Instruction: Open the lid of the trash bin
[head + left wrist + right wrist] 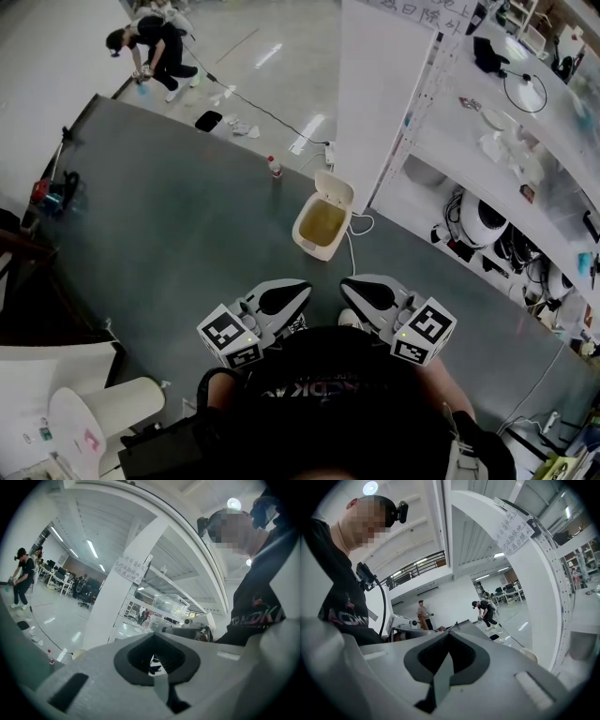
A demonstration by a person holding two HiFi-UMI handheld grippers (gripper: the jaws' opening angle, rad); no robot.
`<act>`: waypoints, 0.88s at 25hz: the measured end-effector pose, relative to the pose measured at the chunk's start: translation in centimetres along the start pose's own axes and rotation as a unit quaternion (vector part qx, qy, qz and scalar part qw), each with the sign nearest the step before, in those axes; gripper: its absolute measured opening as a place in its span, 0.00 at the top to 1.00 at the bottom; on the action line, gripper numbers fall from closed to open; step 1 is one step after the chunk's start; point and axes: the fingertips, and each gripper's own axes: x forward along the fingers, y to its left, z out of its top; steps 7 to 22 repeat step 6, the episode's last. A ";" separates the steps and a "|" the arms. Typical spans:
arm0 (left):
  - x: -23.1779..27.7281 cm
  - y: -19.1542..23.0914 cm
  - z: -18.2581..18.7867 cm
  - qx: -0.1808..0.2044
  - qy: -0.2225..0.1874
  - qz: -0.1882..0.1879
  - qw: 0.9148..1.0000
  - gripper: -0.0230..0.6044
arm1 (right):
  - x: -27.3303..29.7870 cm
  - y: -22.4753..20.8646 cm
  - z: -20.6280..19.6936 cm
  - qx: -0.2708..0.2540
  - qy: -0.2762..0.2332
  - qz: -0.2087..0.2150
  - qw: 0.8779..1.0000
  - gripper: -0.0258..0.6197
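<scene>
Trash bin point(322, 228) sits on the grey floor point(187, 216) by the white pillar point(380, 94) — lid point(336, 190) looks flipped up, though it's small in view. Left gripper point(284, 297) and right gripper point(367, 293) are both closed on nothing, well apart from it — task looks done

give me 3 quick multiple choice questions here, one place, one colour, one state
1. Where does the trash bin stand? A on the floor by the white pillar; B on a chair; C inside a box.
2. What colour caps the bottle? A blue; B red; C green.
3. How is the bin's lid? A shut; B swung up, open; C missing.
Answers: 1 A, it sits at the pillar's foot; 2 B, the top shows red; 3 B, the lid stands up and the inside shows.
</scene>
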 end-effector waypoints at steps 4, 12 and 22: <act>-0.3 0.1 0.3 0.001 -0.004 0.000 1.000 0.96 | 0.2 0.2 0.0 0.001 0.000 -0.001 1.000 0.95; -0.5 0.1 0.3 0.001 -0.004 0.000 1.000 0.96 | 0.3 0.2 0.0 0.001 -0.001 -0.002 1.000 0.95; -0.5 0.1 0.3 0.001 -0.004 0.000 1.000 0.96 | 0.3 0.2 0.0 0.001 -0.001 -0.002 1.000 0.95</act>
